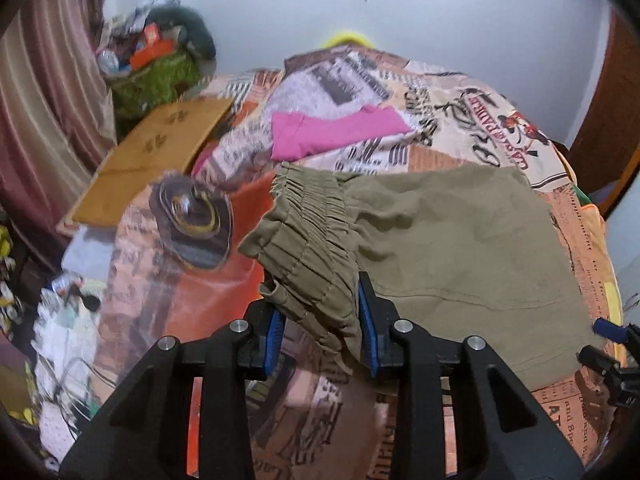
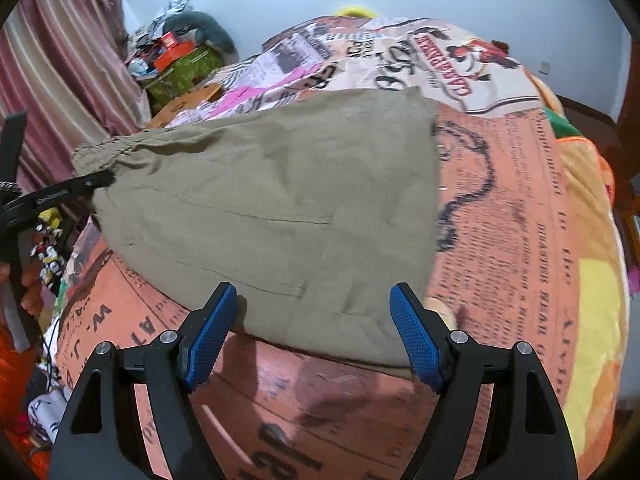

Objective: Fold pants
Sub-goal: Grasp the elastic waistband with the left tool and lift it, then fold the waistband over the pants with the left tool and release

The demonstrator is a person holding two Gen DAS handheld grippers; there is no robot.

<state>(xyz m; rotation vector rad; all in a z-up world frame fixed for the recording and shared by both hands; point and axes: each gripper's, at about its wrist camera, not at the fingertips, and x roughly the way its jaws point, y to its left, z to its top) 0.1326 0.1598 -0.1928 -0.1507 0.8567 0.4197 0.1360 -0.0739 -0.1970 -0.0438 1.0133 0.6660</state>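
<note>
Olive-green pants [image 1: 452,248] lie folded on the printed bedspread [image 1: 172,312]. Their elastic waistband [image 1: 308,248] is bunched and lifted at the left end. My left gripper [image 1: 322,320] is shut on the waistband between its blue pads. In the right wrist view the pants [image 2: 280,208] spread across the middle, waistband at far left [image 2: 100,152], where the left gripper's finger shows [image 2: 80,186]. My right gripper [image 2: 312,328] is open, its blue pads straddling the near edge of the pants. It also shows at the left wrist view's right edge [image 1: 608,344].
A pink garment [image 1: 328,134] lies beyond the pants on the bedspread [image 2: 520,240]. A brown cardboard box [image 1: 148,160] and a green bin of clutter [image 1: 156,68] stand at the far left by a curtain [image 1: 44,120]. Clutter covers the floor at left.
</note>
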